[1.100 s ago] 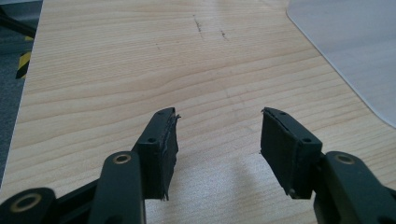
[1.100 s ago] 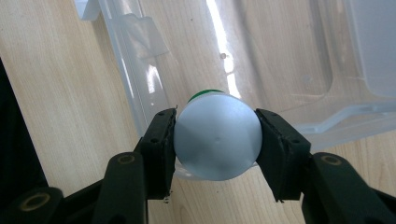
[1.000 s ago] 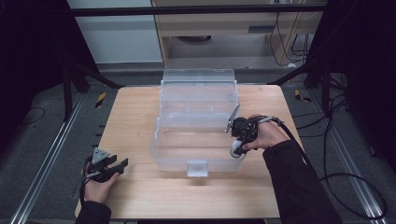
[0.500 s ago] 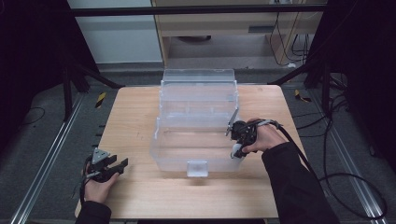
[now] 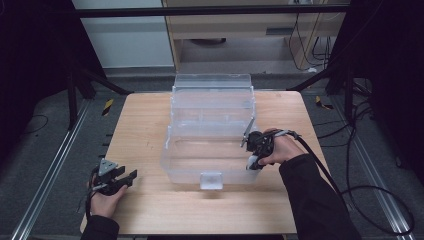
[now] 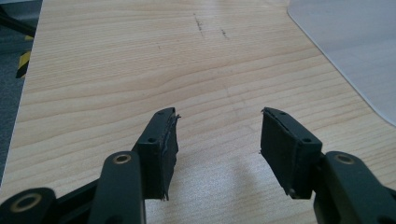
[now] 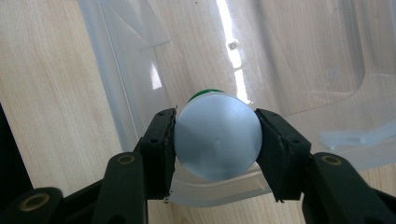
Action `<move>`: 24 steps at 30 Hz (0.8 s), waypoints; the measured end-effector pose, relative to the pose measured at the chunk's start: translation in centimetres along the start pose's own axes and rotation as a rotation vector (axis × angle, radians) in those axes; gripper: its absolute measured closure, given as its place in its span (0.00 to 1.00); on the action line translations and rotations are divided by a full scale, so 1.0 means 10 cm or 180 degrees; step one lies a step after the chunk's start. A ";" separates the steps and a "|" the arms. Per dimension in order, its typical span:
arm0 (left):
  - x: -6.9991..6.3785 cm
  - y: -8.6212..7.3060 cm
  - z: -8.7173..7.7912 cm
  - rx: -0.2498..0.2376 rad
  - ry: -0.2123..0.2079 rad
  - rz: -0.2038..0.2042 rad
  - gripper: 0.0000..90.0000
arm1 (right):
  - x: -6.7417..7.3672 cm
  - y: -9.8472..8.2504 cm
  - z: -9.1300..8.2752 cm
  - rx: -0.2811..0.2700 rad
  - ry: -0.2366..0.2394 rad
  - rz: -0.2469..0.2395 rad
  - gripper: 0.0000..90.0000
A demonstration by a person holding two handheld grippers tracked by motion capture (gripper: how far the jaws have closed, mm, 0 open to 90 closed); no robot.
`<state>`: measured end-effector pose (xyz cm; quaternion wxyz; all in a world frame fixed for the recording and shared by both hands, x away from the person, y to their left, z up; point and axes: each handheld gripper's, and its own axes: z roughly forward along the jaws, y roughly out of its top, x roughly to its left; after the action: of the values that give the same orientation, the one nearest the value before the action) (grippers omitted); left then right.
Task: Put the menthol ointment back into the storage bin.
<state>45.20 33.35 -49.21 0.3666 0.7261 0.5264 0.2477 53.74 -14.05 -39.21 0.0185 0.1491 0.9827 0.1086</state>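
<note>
A clear plastic storage box [image 5: 210, 132] with its lid folded back stands in the middle of the wooden table [image 5: 140, 135]. My right gripper [image 7: 215, 135] points down over the box's right front corner and is shut on a white bottle [image 7: 217, 142] with a green cap; I look at the bottle's round base. In the high view that right gripper [image 5: 253, 159] and the white bottle [image 5: 253, 162] sit at the box's right rim. My left gripper [image 6: 218, 130] rests low over bare table near the front left corner, jaws open and holding nothing; the left gripper [image 5: 122, 179] lies well left of the box.
The box's clear wall [image 7: 121, 79] runs just left of the held bottle, and its corner [image 6: 355, 51] reaches the upper right of the left gripper view. A latch tab [image 5: 210, 180] juts from the box front. Cables [image 5: 345, 185] trail off the table's right side.
My right gripper with the bottle has shifted slightly along the box's right rim, toward the front and lower. The left gripper has stayed put.
</note>
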 end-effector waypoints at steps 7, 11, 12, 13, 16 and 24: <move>0.00 0.00 0.00 0.0003 -0.0002 0.0001 0.51 | 0.00 0.00 0.04 0.0010 0.0015 0.0010 0.56; 0.00 0.00 0.00 0.0008 -0.0001 0.0009 0.51 | 0.00 0.00 0.06 0.0008 0.0016 0.0009 0.56; 0.00 0.00 0.00 0.0006 -0.0001 0.0009 0.51 | -0.01 0.00 0.06 0.0003 0.0015 0.0000 0.56; 0.00 0.00 0.00 0.0007 0.0000 0.0008 0.51 | 0.00 0.00 0.07 0.0006 0.0019 0.0016 0.56; 0.00 0.00 0.00 0.0002 0.0001 0.0003 0.51 | 0.00 0.00 0.09 0.0012 0.0020 0.0013 0.56; 0.00 0.00 0.00 0.0008 -0.0001 0.0010 0.51 | 0.00 -0.01 0.11 -0.0007 0.0010 0.0020 0.55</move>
<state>45.21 33.36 -49.22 0.3653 0.7274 0.5255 0.2475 53.80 -13.92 -40.27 0.0168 0.1520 0.9821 0.1099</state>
